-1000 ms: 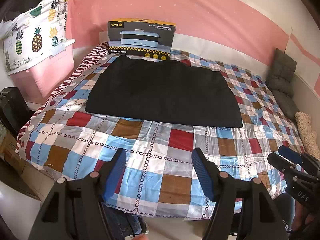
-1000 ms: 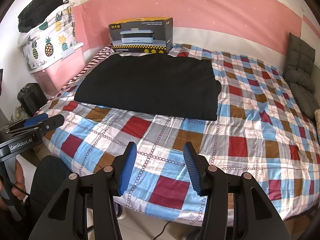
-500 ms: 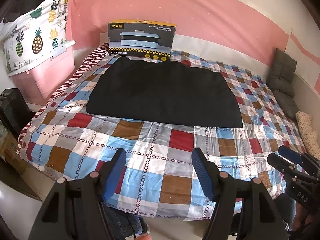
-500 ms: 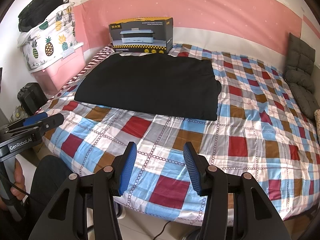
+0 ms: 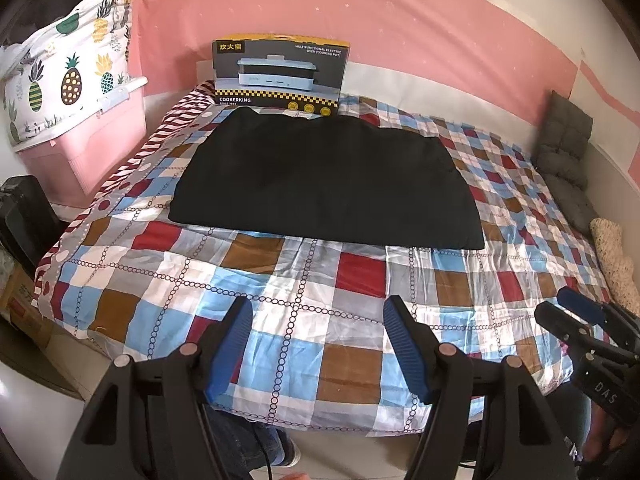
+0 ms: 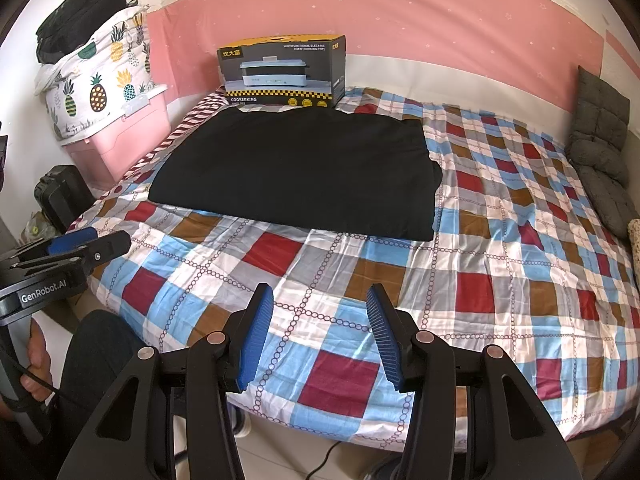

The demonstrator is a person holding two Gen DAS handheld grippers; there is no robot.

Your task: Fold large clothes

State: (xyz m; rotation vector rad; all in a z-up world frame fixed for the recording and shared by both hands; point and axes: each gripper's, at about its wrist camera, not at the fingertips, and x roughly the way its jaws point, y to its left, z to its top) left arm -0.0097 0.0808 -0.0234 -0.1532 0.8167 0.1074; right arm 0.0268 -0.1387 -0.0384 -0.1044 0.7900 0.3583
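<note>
One garment (image 5: 324, 184), black and matte, lies as a flat rounded slab on the far-left part of the checked quilt (image 5: 280, 304); folding looks partly done. Left gripper (image 5: 318, 344) hovers at the near edge, fingers spread, empty.

Right view: the garment's right edge shows stacked layers; right gripper (image 6: 320, 332) hangs spread, empty. A cardboard box (image 6: 282, 72) stands behind.

I am in a bedroom at home. A big bed (image 5: 160, 292) with a checked cover fills the room. The wall (image 5: 400, 28) at 12 o'clock is pink. A pink storage box (image 5: 92, 148) with a pineapple bundle (image 5: 64, 80) on top sits at 10 o'clock.
</note>
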